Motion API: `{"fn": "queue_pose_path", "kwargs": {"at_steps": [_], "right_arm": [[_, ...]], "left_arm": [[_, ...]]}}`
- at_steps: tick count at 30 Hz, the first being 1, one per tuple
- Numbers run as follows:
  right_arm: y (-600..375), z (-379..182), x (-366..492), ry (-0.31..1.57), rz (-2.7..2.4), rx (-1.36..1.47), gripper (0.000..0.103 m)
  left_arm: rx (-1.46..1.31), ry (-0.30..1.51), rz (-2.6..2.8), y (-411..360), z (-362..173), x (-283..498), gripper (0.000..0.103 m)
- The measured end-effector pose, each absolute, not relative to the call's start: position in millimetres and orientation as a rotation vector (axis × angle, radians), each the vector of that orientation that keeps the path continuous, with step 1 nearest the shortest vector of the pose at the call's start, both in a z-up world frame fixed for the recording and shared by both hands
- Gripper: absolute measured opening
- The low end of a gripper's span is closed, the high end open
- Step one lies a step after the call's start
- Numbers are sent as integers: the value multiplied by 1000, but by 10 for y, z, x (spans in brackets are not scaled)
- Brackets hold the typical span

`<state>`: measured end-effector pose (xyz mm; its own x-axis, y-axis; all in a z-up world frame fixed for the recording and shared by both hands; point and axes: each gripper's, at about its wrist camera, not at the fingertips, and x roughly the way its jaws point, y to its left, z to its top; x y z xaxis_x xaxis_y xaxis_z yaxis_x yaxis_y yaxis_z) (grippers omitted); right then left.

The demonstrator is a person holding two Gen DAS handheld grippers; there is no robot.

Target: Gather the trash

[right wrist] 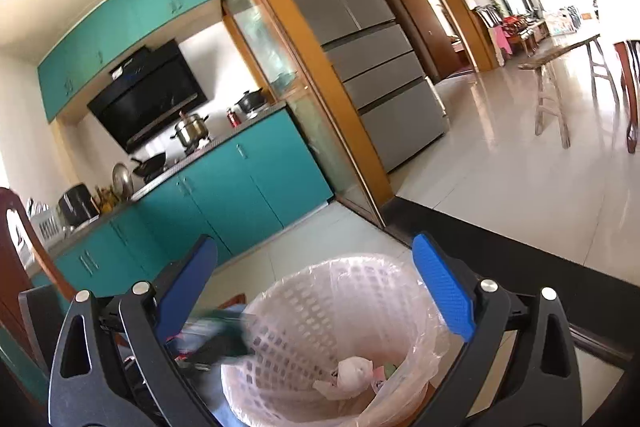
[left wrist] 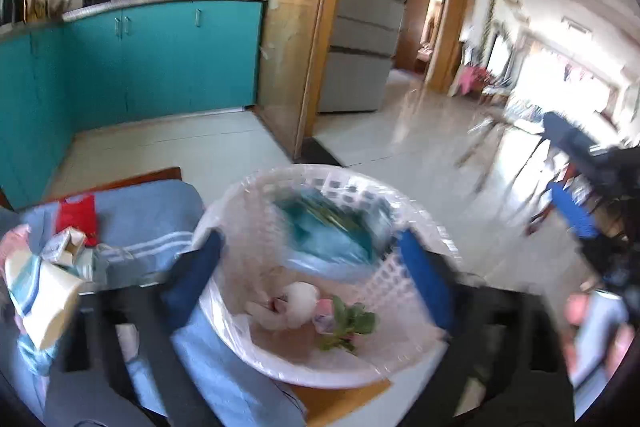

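Pale tiled floor (right wrist: 500,163) runs wide and bare toward the bright far room, edged on one side by the teal base cabinets (left wrist: 160,59) and the wooden door frame (right wrist: 320,87), with the grey refrigerator (right wrist: 380,67) just past it and a wooden stool (right wrist: 560,95) well apart on the open floor. Closer in, a white lattice waste basket (left wrist: 400,267) lined with a clear plastic bag (right wrist: 416,367) sits under both tools, its rim beside a blue striped cloth (left wrist: 152,227) that holds cartons and wrappers (left wrist: 60,259). A blurred teal packet (left wrist: 328,231) shows inside the basket's mouth, apart from either claw. On the basket's bottom lie a crumpled white tissue (left wrist: 296,303) and a green leafy sprig (left wrist: 348,323). The left gripper (left wrist: 316,275) is spread wide and empty, fingers straddling the rim; the right gripper (right wrist: 316,287) likewise gapes wide above the basket, holding nothing.
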<state>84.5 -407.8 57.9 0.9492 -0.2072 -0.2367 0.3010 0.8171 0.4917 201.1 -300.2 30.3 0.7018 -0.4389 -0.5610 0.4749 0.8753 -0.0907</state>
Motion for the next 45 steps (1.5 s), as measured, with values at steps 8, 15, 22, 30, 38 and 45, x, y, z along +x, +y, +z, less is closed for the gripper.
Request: {"fn": "queue_pose_path", "kwargs": {"at_steps": [8,15,22,30,38,45], "right_arm": [[-3880,590,918,211,-220,499,96],[-3247,616,1061,276,-95,382,96],[-2262,512,1108,399,89,201,96],[-1759,396,978,465,166,106,96],[-1679,333,996,501,174,59,96],[-1684,315,1017,502,175,55,96]], "left_arm": [[130,532,-353,-2056,373,1698,95],[-1,574,-135,-630,380,1438,99],[54,617,8,18,147,1130,99],[-12,600,1,178,238,1107,99],[1,595,-17,125,257,1052,99],[-6,615,-2,157,227,1076,99]]}}
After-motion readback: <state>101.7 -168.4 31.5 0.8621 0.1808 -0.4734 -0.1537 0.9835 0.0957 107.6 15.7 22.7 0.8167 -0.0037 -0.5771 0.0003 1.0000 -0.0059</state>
